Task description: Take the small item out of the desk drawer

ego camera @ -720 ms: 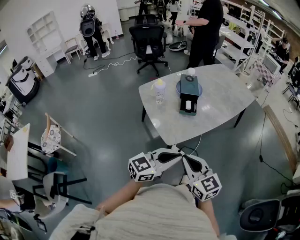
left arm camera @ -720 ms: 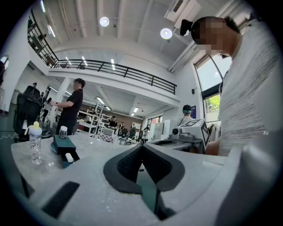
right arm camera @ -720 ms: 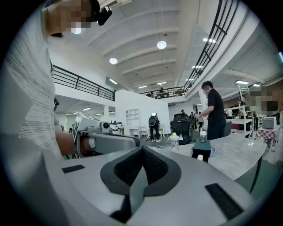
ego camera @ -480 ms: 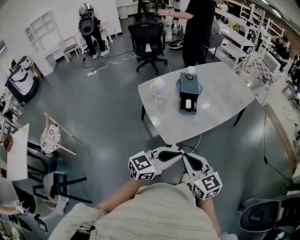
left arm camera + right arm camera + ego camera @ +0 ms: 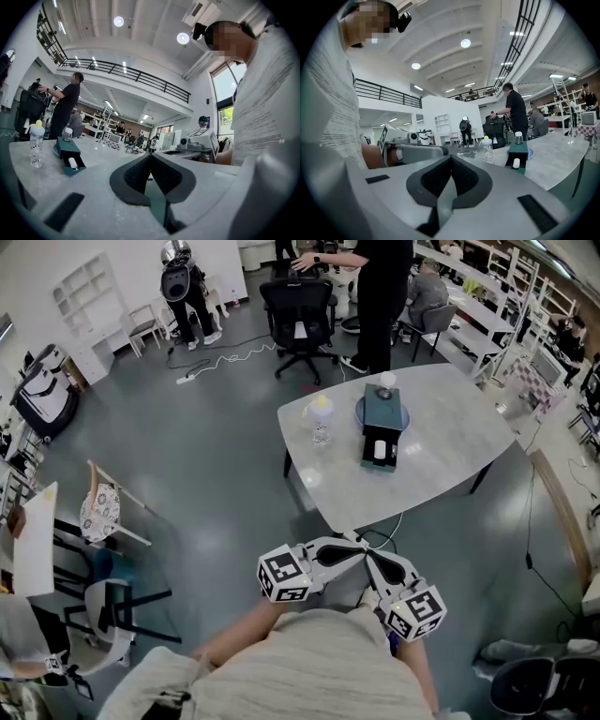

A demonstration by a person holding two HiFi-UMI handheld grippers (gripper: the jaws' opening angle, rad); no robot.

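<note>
Spotted small white item lying in the pulled-out drawer of the dark green box, mid-desk, with a bottle just beside the box. Over the last half second: no approach made, only a bystander in black stepped over to the office chair. Task judged not started. Holding left tongs and right tongs low against torso, well apart from desk, tips nearly meeting. Both pressed together, pinching nothing.

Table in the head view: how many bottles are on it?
2: a tall clear bottle stands left of the green drawer box; a small capped bottle stands on top of it. The white item in the open drawer is too small to identify.
</note>
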